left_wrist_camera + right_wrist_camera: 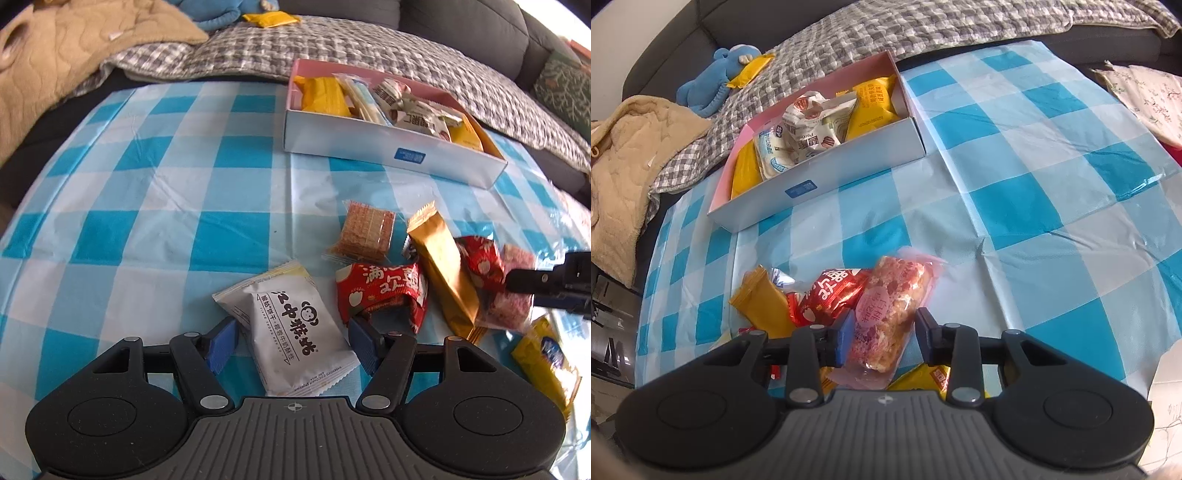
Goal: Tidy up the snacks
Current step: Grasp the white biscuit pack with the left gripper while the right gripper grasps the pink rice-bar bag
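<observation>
White biscuit packet (295,328) lies flat on the blue-check tablecloth (147,192), between the spread fingers of the left gripper (291,339); neither pad visibly presses it. Right gripper (884,332) straddles the pink rice-crisp packet (890,314), fingers apart; contact unclear. Red packet (380,291), gold bar (443,273) and wafer pack (365,229) sit clustered just beside. Cardboard box (388,147), far side of the table, holds yellow and white packets.

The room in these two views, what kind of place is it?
Probably a home living room: a dark grey sofa with a checked blanket and a blue plush toy stands behind a table with a blue checked cloth.
</observation>
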The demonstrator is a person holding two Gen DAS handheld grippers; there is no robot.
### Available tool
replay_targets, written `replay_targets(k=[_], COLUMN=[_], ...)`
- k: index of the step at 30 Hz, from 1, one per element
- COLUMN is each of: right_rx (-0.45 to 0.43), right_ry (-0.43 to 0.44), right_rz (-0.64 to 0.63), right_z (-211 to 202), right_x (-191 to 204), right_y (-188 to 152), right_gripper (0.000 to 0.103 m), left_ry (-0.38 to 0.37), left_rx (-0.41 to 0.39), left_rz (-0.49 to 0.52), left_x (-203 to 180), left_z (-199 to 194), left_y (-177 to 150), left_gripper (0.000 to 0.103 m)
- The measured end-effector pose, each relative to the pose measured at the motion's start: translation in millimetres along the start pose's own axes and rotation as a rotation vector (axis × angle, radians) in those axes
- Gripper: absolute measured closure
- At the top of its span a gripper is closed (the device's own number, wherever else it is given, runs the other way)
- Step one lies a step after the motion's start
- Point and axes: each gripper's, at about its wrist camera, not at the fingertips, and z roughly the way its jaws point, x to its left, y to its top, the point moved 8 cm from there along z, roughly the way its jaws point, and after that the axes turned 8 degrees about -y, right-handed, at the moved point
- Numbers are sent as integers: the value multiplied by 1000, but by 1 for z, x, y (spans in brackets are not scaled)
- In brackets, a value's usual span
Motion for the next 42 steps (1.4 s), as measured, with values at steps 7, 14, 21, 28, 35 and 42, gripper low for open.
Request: replay_targets(k=[7,14,21,28,35,42], right_rx=[-25,-42,-22,-7,-46,-74], right_ry=[20,22,-3,-50,-39,-30], right_rz=[2,11,31,-26,-51,2], right_z=[-4,-8,-2,7,0,-6], right_x=[0,-1,-6,2,3,-5], right_y=[3,5,4,-1,3,10], right_gripper=[84,89,77,51,77,81], left_ry=[12,-18,-26,-40,-46,-62], left_rx=[-13,-8,-24,-19,-31,-44], left_rz=[-2,-29,-55,-68,-76,-92], left_x=[5,6,10,10,13,13], left_z=[-3,-6,-12,-11,-15,-18], left_y=[2,2,5,4,6,9], left_gripper=[56,58,58,58,58,58])
